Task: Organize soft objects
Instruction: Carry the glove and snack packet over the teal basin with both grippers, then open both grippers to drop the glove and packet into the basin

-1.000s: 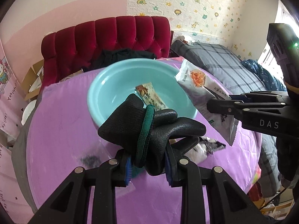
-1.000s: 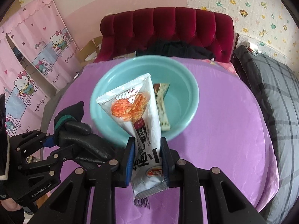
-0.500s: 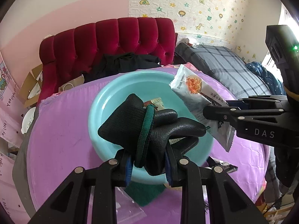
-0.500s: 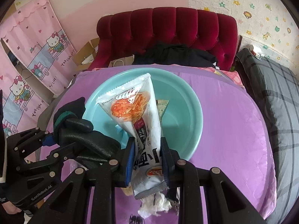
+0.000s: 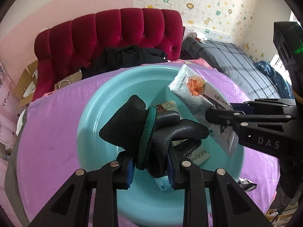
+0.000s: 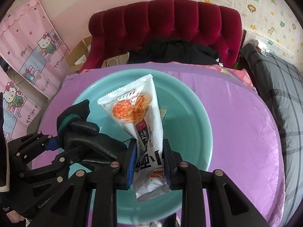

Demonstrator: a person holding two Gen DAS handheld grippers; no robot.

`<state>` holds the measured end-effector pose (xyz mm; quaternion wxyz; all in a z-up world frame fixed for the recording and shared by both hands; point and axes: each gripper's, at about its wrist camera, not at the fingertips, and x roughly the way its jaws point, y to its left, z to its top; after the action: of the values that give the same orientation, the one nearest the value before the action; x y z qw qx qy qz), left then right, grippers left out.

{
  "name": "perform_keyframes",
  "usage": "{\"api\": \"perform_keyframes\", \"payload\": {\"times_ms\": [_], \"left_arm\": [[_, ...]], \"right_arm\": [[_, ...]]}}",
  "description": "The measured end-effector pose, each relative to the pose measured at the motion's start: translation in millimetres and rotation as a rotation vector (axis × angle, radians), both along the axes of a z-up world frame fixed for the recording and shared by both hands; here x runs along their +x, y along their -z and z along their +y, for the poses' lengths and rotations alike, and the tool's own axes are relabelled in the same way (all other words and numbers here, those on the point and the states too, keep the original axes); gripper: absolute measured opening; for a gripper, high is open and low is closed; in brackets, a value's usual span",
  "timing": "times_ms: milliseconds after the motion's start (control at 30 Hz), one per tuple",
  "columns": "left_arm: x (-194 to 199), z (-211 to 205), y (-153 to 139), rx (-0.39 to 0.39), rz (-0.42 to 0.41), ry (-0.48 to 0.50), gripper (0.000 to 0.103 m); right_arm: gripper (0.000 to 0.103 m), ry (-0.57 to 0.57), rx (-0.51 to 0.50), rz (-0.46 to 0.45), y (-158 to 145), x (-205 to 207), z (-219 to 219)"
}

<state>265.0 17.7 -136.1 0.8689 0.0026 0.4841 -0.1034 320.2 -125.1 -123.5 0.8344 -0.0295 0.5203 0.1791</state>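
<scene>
A black work glove [image 5: 151, 130] with a green cuff band is clamped in my left gripper [image 5: 150, 168], which hangs over the teal basin [image 5: 90, 117]. My right gripper [image 6: 148, 167] is shut on a white snack packet [image 6: 136, 111] printed with orange shreds, also held above the teal basin [image 6: 191, 113]. From the left wrist view the snack packet [image 5: 197, 98] and the right gripper [image 5: 233, 113] enter from the right. From the right wrist view the glove [image 6: 83, 130] and the left gripper [image 6: 53, 145] sit at the left. A flat wrapper [image 5: 198, 155] lies inside the basin under the glove.
The basin rests on a round table with a purple cloth [image 6: 236, 124]. Behind it stands a red tufted chair [image 6: 170, 20] with dark clothing [image 6: 170, 51] on it. A grey plaid bed [image 6: 280, 79] is at the right. Small scraps [image 5: 246, 184] lie on the cloth at the lower right.
Both grippers have moved forward and lower, from before the basin's near rim to over its inside. Each keeps its hold, the glove on the left and the packet on the right.
</scene>
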Motion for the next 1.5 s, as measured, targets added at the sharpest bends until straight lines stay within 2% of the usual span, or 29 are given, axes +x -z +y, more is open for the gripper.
{"api": "perform_keyframes", "payload": {"times_ms": [400,567,600,633,667,700,733,767,800,833,933,1500], "left_arm": [[22.8,-4.0,31.2,0.021,0.055,-0.015,0.032],[20.8,-6.8,30.2,0.043,0.047,-0.023,0.041],[20.4,-6.8,30.1,0.048,0.048,-0.027,0.05],[19.8,-6.4,29.5,0.047,0.047,-0.031,0.064],[19.1,-6.1,28.5,0.05,0.042,-0.035,0.071],[17.6,-6.0,26.9,0.061,0.032,-0.041,0.086],[17.2,-5.7,25.9,0.07,0.023,-0.046,0.095],[15.0,-5.7,23.7,0.083,0.007,-0.052,0.098],[13.8,-4.9,22.2,0.09,-0.002,-0.056,0.103],[11.7,-4.1,19.9,0.095,-0.012,-0.062,0.103],[9.1,-1.8,15.3,0.1,-0.016,-0.071,0.103],[-54.1,5.9,-23.9,0.087,-0.05,-0.069,0.103]], "right_arm": [[0.028,0.028,-0.033,0.073,41.0,28.0,3.5],[0.031,0.043,-0.013,0.062,39.4,28.2,0.3],[0.038,0.048,-0.013,0.057,37.9,27.9,0.1],[0.048,0.055,-0.013,0.052,36.2,27.7,-0.5],[0.051,0.056,-0.009,0.049,34.6,27.3,0.0],[0.053,0.056,-0.009,0.041,31.9,26.5,0.2],[0.06,0.058,-0.018,0.035,30.0,25.2,0.7],[0.065,0.058,-0.025,0.03,28.3,24.7,1.0],[0.078,0.057,-0.026,0.025,26.6,23.2,1.3],[0.087,0.057,-0.025,0.019,24.3,21.4,1.1],[0.102,0.064,-0.027,0.007,18.7,16.5,0.3],[0.103,0.079,-0.047,-0.051,-18.5,-48.4,-12.6]]}}
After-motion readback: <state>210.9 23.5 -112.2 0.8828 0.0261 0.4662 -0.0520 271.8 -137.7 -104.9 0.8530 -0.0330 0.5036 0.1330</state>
